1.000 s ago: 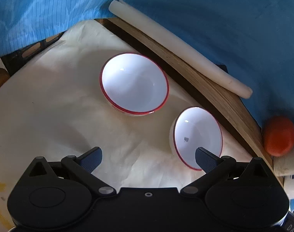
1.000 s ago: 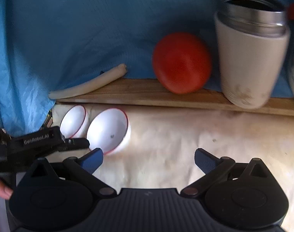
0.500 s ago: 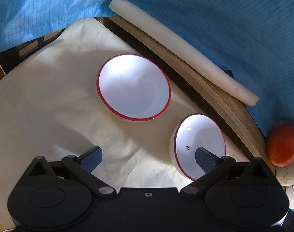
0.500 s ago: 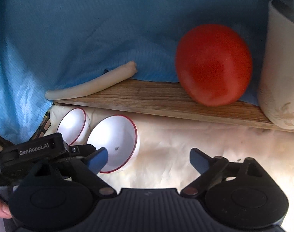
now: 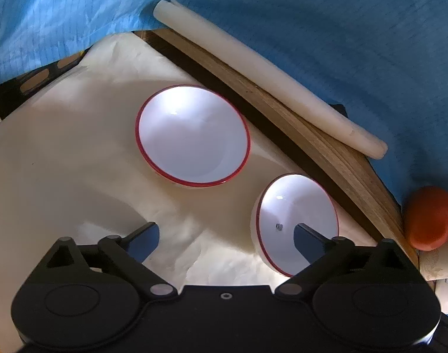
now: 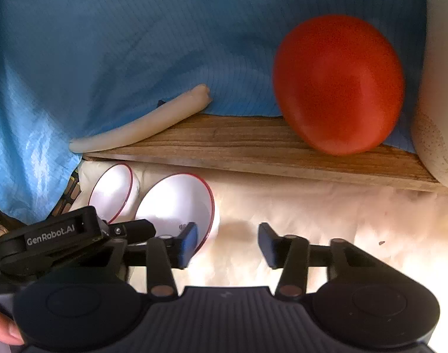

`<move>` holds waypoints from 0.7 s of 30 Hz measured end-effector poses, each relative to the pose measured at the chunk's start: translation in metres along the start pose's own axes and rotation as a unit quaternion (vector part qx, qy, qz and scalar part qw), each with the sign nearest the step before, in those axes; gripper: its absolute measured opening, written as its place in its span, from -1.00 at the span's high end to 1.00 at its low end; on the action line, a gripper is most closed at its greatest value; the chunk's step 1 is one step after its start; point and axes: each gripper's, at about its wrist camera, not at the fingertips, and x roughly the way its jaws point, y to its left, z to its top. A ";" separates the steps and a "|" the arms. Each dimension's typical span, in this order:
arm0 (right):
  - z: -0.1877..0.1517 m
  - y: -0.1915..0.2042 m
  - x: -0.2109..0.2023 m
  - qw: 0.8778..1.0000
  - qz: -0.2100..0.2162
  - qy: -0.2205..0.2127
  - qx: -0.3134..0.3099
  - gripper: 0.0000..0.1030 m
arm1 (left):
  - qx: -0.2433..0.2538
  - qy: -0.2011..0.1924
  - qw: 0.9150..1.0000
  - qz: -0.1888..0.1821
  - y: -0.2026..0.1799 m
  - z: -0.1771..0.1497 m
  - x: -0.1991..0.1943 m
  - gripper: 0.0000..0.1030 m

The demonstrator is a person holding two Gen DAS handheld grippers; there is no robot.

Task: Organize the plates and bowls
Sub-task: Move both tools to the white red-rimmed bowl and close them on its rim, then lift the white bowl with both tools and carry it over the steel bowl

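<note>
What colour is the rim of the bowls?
Red, on both white bowls; clearest in the left wrist view.

bowls (image 5: 193, 135): glossy, smooth | ledge (image 6: 253, 144): grained wood | sheet (image 5: 62, 147): creased, matt paper

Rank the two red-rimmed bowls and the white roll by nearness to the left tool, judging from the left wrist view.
1. Smaller bowl, at the left tool's right finger.
2. Larger bowl, ahead, centre.
3. White roll, farthest, on the wooden board behind both.
</note>
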 end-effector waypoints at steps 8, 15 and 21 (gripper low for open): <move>0.000 0.002 0.001 1.000 0.005 0.000 0.001 0.40 | -0.012 -0.012 1.000 -0.022 0.008 -0.006 -0.008 -0.34; -0.002 0.005 -0.001 1.000 0.015 -0.004 0.000 0.68 | -0.026 0.000 0.998 -0.051 0.020 -0.010 -0.012 0.13; -0.002 0.004 -0.001 1.000 0.020 -0.004 0.008 0.71 | -0.010 0.000 0.997 -0.074 0.017 -0.015 -0.009 0.41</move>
